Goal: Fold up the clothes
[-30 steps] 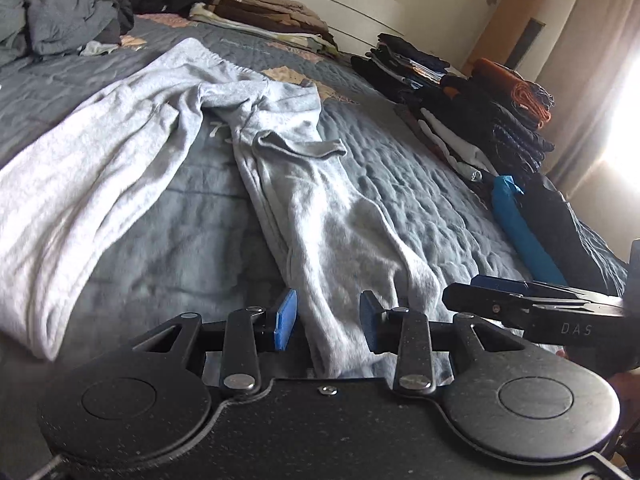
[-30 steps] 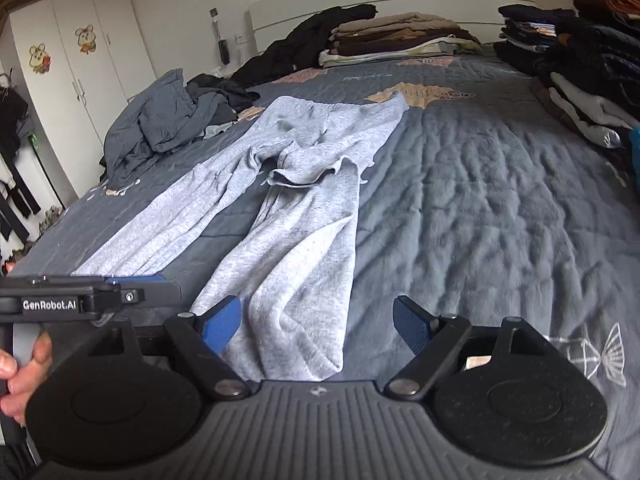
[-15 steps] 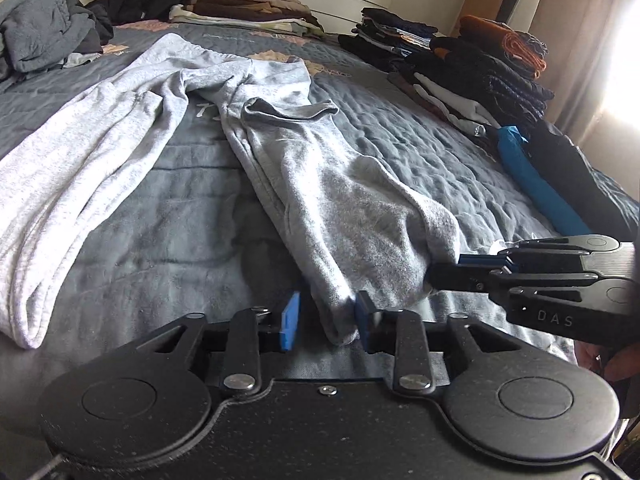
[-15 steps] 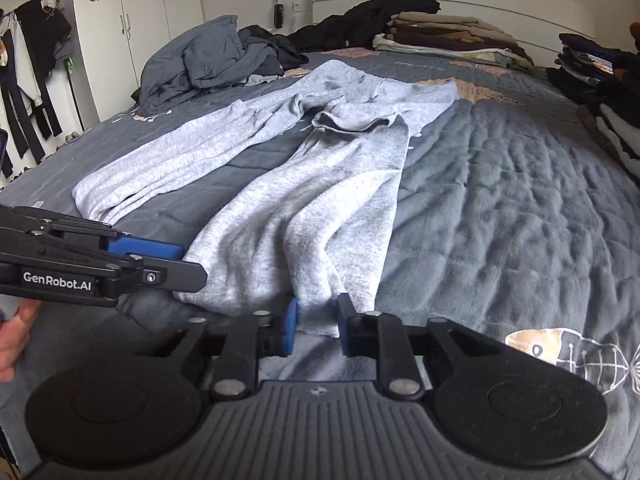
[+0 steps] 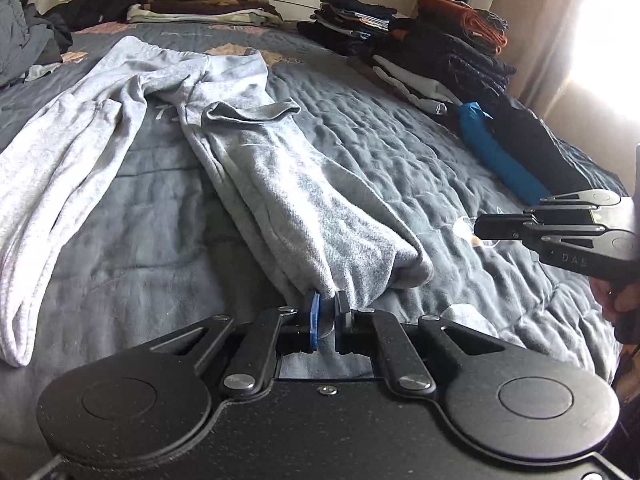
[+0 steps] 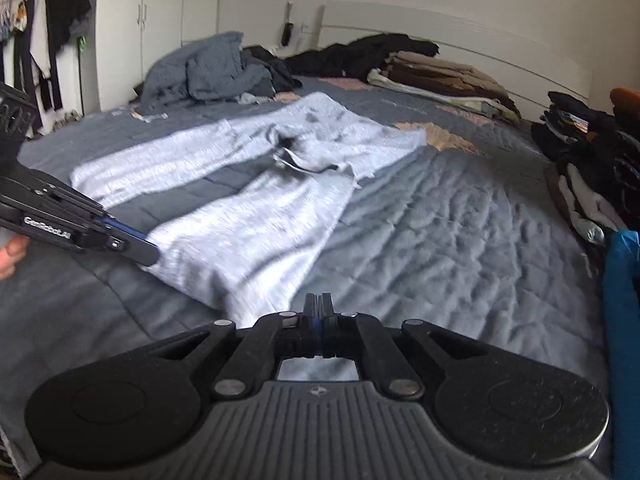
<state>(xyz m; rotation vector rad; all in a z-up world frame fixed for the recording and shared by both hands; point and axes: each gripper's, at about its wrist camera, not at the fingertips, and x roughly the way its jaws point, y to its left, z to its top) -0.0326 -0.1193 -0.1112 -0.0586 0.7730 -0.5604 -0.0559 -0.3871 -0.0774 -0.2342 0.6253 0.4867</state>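
Grey sweatpants (image 5: 280, 184) lie spread on the blue-grey quilted bed (image 5: 400, 160), waist toward the headboard, legs toward me. My left gripper (image 5: 326, 312) is closing, its pads pinching the left corner of the nearer leg's hem. In the right wrist view the sweatpants (image 6: 256, 216) appear blurred, and the left gripper (image 6: 136, 252) reaches in from the left to that hem. My right gripper (image 6: 318, 306) has its jaws closing down to shut, no cloth showing between them. It hovers over bare quilt just right of the hem. The left wrist view shows the right gripper (image 5: 478, 230) clear of the leg.
Folded clothes are stacked along the bed's right side (image 5: 440, 60), with a blue item (image 5: 492, 156) in front. Another folded stack (image 5: 200, 4) lies at the headboard. A crumpled grey heap (image 6: 208, 72) sits at the far left. A white wardrobe (image 6: 140, 20) and hanging clothes (image 6: 40, 20) stand beyond.
Both grippers went from open to closed. The left one pinched the leg hem. The right one closed near the hem, then shifted right, off the cloth. Both views rolled.
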